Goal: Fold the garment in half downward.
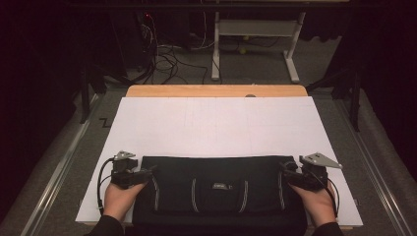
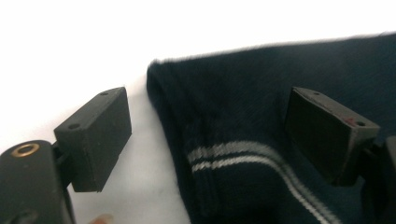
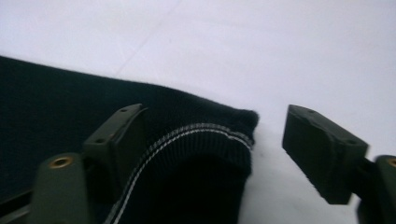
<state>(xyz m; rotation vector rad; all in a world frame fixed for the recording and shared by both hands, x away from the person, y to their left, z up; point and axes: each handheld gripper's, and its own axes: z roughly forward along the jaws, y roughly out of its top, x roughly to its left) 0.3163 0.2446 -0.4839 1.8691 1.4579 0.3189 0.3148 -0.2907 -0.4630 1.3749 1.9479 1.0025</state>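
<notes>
High view: folded dark garment [image 1: 216, 189] lies between both gaping tools [image 1: 147, 173] [image 1: 287, 171], ungripped.

Wide, bare stretch of white sheet [image 1: 216, 125] across the far and middle bench [image 1: 216, 91], open to passage from either side. Near edge taken up by a folded dark navy knitted garment with pale stripes [image 1: 216, 189], spanning almost the full width between both hands. Left tongs [image 1: 147, 175] parted at the garment's left end, one jaw over bare sheet, the other over the knit; narrow white strip left free outside that edge. Right tongs [image 1: 286, 173] likewise parted astride the striped cuff at the right end, with bare sheet just beyond. Past the bench, floor with tangled cables [image 1: 167, 59] and a white metal frame [image 1: 255, 44].
</notes>
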